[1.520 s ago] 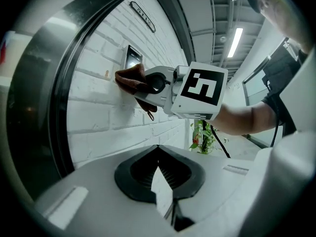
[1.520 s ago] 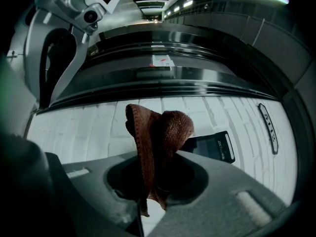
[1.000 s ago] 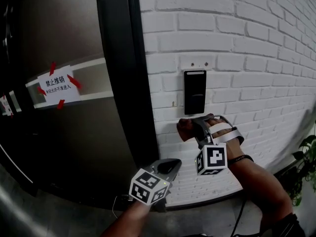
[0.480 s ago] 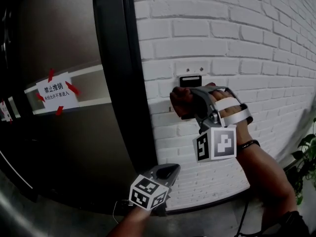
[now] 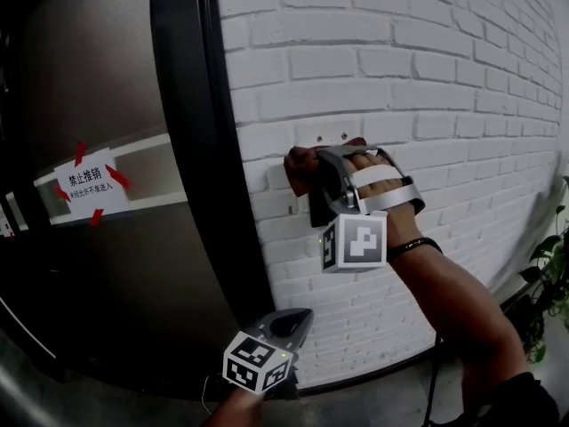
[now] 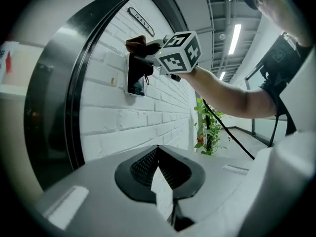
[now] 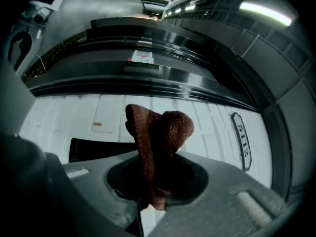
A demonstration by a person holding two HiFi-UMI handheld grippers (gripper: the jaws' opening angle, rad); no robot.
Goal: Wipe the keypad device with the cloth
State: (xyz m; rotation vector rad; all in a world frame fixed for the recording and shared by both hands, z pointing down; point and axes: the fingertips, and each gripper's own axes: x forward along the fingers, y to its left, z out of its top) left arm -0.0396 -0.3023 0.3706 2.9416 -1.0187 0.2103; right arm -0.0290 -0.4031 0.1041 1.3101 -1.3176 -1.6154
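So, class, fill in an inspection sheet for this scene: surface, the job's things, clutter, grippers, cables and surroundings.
Surface: white brick wall; no table in view.
Job's things: black keypad device mounted on the wall; reddish-brown cloth held at its top edge.
Clutter: nothing seen.
Grippers: right gripper shut on the cloth; left gripper shut, empty, held lower, touching nothing.
Cables: black cable hanging below the person's right arm.
Surroundings: dark door with a taped notice left of the wall; number plate on the bricks; green plant further along.
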